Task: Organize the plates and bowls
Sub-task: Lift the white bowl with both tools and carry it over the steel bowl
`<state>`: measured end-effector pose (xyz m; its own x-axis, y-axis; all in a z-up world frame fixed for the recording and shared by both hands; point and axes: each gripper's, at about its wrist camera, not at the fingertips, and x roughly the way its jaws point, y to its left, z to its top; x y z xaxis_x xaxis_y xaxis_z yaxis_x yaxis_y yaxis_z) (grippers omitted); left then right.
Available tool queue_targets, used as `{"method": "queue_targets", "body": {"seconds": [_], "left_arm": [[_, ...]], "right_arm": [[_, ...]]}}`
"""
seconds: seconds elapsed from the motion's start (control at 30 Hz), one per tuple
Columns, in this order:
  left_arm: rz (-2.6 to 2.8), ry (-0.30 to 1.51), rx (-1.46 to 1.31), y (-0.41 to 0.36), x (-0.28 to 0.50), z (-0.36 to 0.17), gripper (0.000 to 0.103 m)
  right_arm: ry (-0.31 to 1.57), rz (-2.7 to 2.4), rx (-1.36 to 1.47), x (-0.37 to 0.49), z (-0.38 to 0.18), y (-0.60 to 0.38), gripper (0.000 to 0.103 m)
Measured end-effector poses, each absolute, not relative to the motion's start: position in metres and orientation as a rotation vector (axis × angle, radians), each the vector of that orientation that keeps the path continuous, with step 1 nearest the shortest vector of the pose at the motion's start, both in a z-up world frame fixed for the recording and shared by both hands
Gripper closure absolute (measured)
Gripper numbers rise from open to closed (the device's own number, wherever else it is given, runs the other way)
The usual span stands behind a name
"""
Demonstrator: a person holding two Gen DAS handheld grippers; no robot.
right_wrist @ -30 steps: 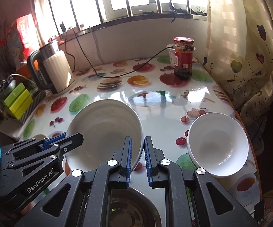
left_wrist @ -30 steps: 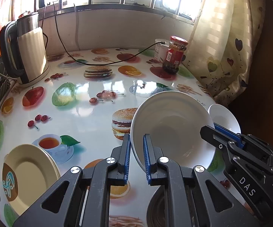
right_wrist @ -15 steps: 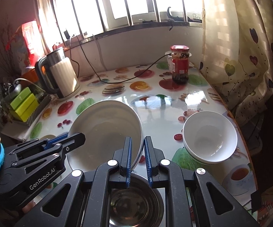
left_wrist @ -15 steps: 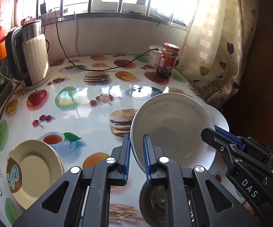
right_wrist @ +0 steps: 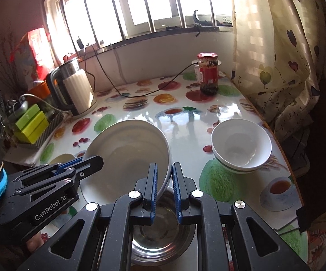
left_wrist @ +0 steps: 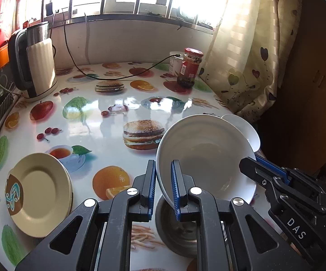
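A large white bowl (left_wrist: 208,158) (right_wrist: 126,149) hangs tilted above the fruit-print table, held by both grippers. My left gripper (left_wrist: 164,164) is shut on its near-left rim, and my right gripper (right_wrist: 164,167) is shut on the opposite rim. Each gripper shows in the other's view, the right gripper (left_wrist: 249,161) and the left gripper (right_wrist: 90,160). Under the held bowl sits a steel bowl (right_wrist: 163,237) (left_wrist: 174,232), partly hidden by the fingers. A stack of white bowls (right_wrist: 241,146) (left_wrist: 244,128) rests to the right. A cream plate (left_wrist: 41,192) lies at the left.
A white kettle (left_wrist: 38,61) stands at the back left, its cable (left_wrist: 122,75) running across the table toward a red-lidded jar (left_wrist: 190,67). A curtain (right_wrist: 275,56) hangs along the table's right edge. Green boxes in a rack (right_wrist: 29,122) sit at the left.
Both grippers have drawn back toward the table's near edge with the white bowl, rising slightly. The steel bowl under it has come further into view.
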<state>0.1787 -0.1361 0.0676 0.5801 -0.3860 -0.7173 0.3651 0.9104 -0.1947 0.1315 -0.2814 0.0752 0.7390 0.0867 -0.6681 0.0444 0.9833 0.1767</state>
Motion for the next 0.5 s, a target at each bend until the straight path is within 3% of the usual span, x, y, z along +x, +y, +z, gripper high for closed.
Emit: {"method": "queue_targets", "body": {"seconds": [0.5], "left_arm": [[-0.455,0.926,-0.011,-0.141,0.161,0.043,0.089]], "right_arm": [[0.793,0.000,0.222,0.103,0.051,-0.286,0.089]]}}
